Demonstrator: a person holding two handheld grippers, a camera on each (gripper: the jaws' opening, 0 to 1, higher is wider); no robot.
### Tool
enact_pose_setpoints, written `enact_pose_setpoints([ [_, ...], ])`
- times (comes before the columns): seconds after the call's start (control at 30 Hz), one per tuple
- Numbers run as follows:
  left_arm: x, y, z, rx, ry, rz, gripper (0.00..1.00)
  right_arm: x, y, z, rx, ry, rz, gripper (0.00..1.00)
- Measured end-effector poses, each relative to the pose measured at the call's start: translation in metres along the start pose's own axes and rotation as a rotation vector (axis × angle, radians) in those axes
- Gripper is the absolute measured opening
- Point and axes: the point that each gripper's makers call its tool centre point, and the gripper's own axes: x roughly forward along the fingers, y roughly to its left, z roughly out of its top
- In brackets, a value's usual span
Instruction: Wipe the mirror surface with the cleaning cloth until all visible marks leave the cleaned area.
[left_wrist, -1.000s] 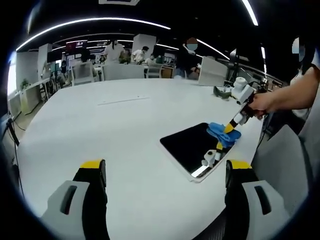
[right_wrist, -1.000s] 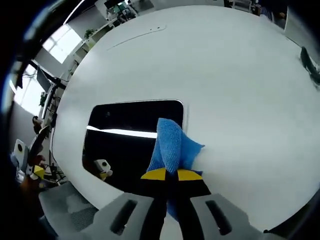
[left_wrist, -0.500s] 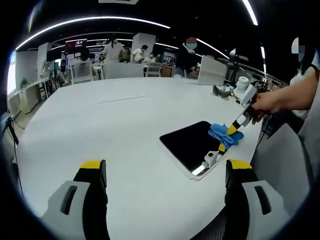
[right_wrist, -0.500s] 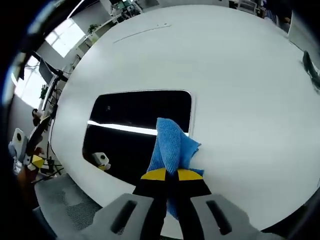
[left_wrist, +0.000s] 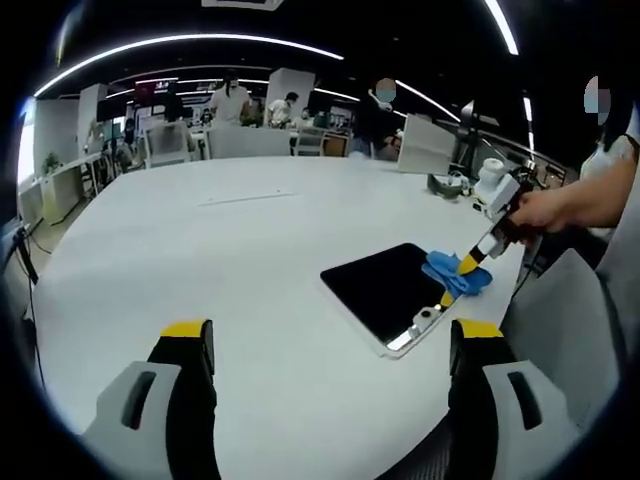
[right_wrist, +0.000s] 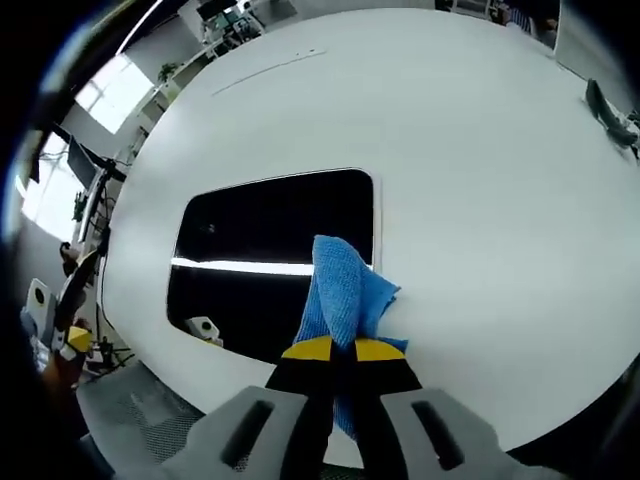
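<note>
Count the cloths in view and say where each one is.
1. The blue cloth is pinched in the right gripper, resting on the mirror's edge near the table rim. The left gripper holds none.

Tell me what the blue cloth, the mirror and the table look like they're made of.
The cloth looks like soft, matte microfibre: it bunches in folds and shows a fine nubby weave. The mirror looks like glossy glass in a thin pale frame; it reflects a ceiling light strip. The table has a smooth, white, low-sheen top, perhaps laminate; the pictures leave that open.
</note>
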Motion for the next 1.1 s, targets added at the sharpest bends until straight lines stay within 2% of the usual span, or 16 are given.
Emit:
enact_pose_setpoints([
  [0.27, -0.001, 0.003, -0.001, 0.003, 0.007, 0.004, 0.98, 0.000, 0.000, -0.001, 0.041, 0.007, 0.013, 0.00],
  [0.67, -0.001, 0.003, -0.004, -0.011, 0.006, 0.011, 0.99, 0.004, -0.001, 0.001, 0.048, 0.006, 0.020, 0.00],
  [1.1, 0.002, 0.001, -0.001, -0.008, -0.003, -0.001, 0.99, 0.009, 0.015, 0.003, 0.053, 0.007, 0.032, 0.00],
])
